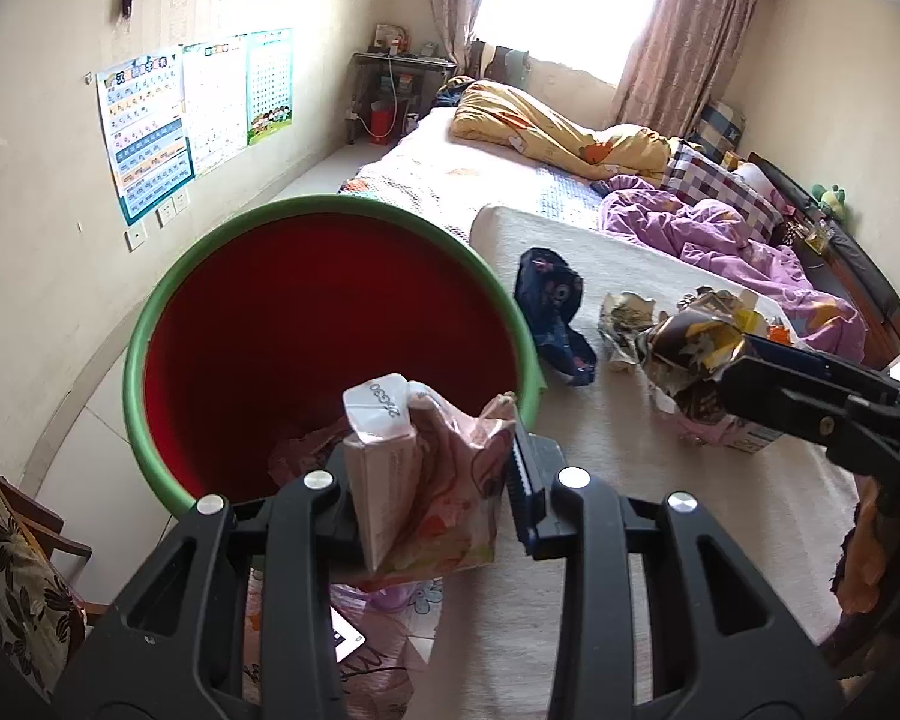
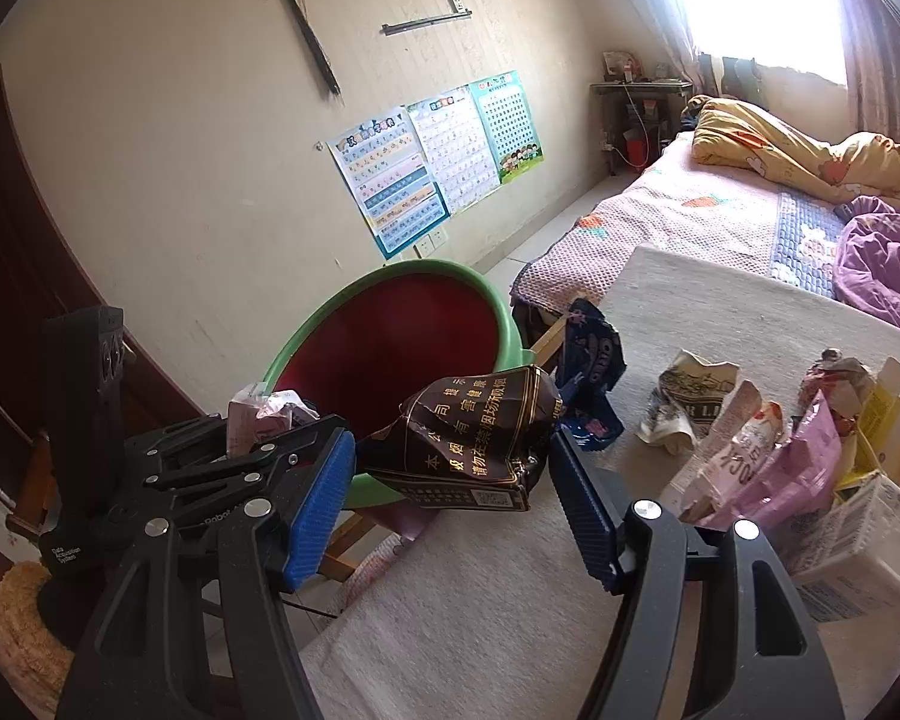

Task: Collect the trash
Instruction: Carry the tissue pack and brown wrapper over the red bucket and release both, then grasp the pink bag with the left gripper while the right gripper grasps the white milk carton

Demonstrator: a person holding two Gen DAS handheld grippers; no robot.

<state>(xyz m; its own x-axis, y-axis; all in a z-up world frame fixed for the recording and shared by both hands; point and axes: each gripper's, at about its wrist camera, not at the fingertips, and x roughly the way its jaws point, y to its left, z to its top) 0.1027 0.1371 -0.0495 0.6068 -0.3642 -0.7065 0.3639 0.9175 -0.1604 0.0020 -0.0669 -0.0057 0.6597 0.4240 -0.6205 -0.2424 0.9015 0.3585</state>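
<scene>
1. Left hand-held gripper grips a crushed pink carton over the near rim of the red bin.
2. Right hand-held gripper grips a crumpled dark cigarette pack above the table edge.
3. Remaining wrappers lie at 3 o'clock on the table; a blue Oreo wrapper sits at 12 o'clock beside the bin.

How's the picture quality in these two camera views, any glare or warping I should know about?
Left wrist view: the curtained window is blown out to white, and the fisheye bends the walls; the pink crumpled carton between the left gripper fingers stays sharp. Right wrist view: the same window glares at top right, the dark brown crumpled packet reads clearly, and the corners fall to black.
</scene>
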